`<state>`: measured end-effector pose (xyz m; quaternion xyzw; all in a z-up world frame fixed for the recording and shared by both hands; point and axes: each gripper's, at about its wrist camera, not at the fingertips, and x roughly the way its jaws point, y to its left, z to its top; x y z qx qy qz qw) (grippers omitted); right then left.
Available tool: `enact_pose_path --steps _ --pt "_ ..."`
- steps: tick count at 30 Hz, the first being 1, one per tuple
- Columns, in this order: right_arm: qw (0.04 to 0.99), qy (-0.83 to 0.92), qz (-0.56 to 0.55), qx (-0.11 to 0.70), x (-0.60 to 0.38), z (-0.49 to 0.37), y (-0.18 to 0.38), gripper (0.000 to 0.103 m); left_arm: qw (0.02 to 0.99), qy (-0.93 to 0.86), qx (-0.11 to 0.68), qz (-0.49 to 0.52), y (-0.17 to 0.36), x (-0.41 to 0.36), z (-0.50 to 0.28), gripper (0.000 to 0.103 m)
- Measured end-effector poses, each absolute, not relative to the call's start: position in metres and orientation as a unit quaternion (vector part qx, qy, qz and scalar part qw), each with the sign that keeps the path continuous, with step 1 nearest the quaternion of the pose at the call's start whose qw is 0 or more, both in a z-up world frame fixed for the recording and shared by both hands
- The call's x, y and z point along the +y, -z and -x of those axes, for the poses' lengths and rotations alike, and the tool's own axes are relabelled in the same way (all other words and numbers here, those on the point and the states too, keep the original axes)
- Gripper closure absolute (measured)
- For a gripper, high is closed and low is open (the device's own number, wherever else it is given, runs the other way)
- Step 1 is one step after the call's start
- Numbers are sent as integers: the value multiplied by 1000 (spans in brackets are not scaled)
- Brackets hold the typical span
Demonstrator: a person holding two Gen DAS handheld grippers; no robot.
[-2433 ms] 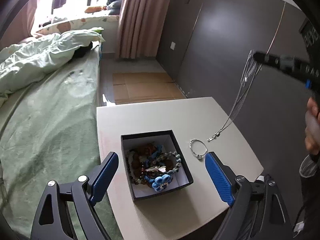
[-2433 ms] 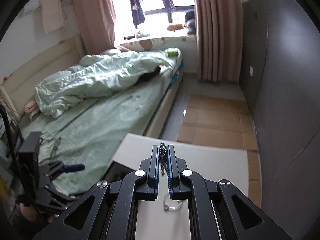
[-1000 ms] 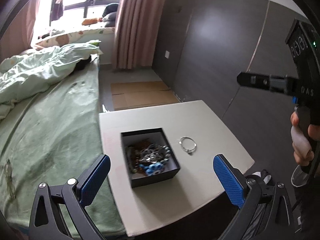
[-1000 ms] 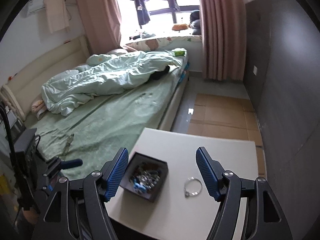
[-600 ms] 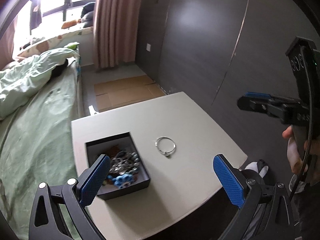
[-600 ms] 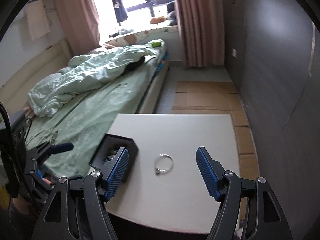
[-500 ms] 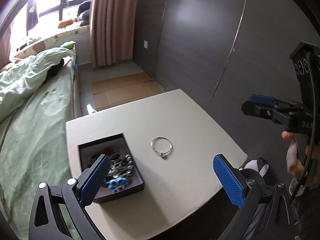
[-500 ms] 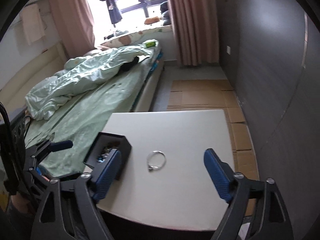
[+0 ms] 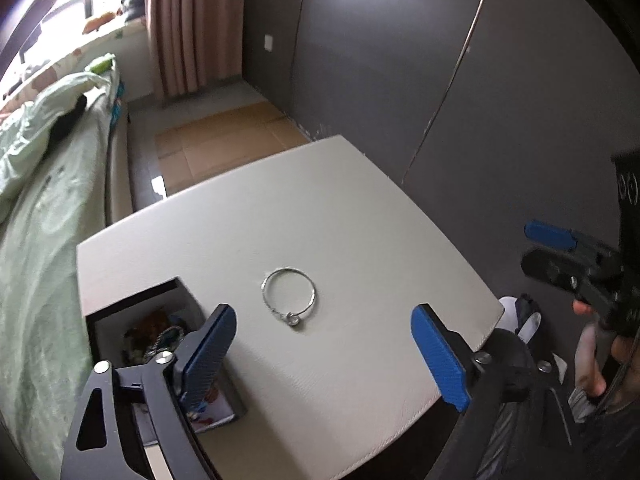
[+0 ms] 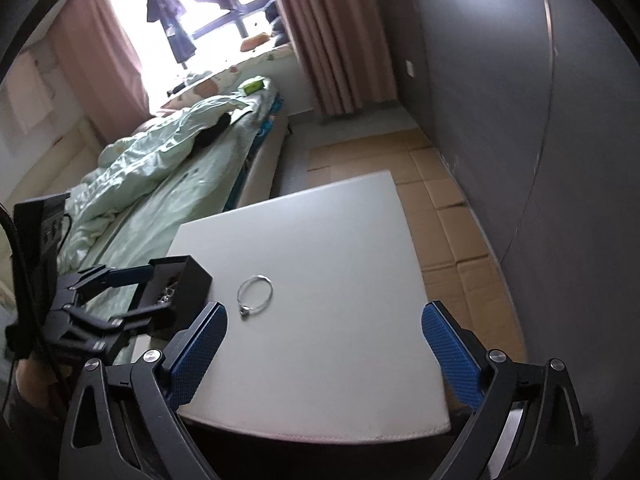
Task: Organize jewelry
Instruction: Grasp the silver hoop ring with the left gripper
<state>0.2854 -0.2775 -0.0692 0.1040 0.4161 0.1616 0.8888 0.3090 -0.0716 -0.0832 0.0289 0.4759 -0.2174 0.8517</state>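
A thin silver bracelet (image 9: 289, 295) with a small charm lies flat on the white table (image 9: 340, 208), just right of a black box (image 9: 132, 312) holding beaded jewelry. My left gripper (image 9: 323, 328) hovers above and short of the bracelet, its jaws closing with nothing between them; its left finger overlaps the box. In the right wrist view the bracelet (image 10: 255, 290) and the box (image 10: 180, 280) sit ahead and left of my right gripper (image 10: 324, 332), whose jaws are opening and empty. The left gripper (image 10: 116, 296) shows there over the box; the right gripper (image 9: 552, 240) shows at the left view's right edge.
A bed with a green duvet (image 10: 152, 168) runs along the table's left side. A dark wall (image 9: 400, 60) stands close on the right. Flattened cardboard (image 10: 436, 200) covers the floor beyond the table. A person's hand (image 9: 592, 344) grips the right tool.
Both grippers moved right and down toward the table, so the bracelet now sits near centre in each view. The right jaws spread wider; the left jaws narrowed a little.
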Motion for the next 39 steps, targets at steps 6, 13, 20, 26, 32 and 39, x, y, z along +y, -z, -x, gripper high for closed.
enact_pose_path --steps 6,13,20,26,32,39 --pt "879 -165 -134 427 -295 -285 91 5 833 215 508 -42 100 -88 -332 24" --pt "873 -159 -154 435 -309 -287 108 5 813 203 544 -49 123 -97 -353 28" --pt "876 -147 -151 433 -315 -286 116 9 793 190 575 -59 148 -106 -370 35" --pt "872 -138 -158 442 -322 -288 125 12 789 167 588 -68 164 -104 -378 35" --pt "867 -138 -163 450 -320 -292 132 12 786 153 593 -77 170 -100 -381 35" --pt "864 -144 -165 454 -314 -295 134 12 786 145 594 -86 177 -102 -384 38"
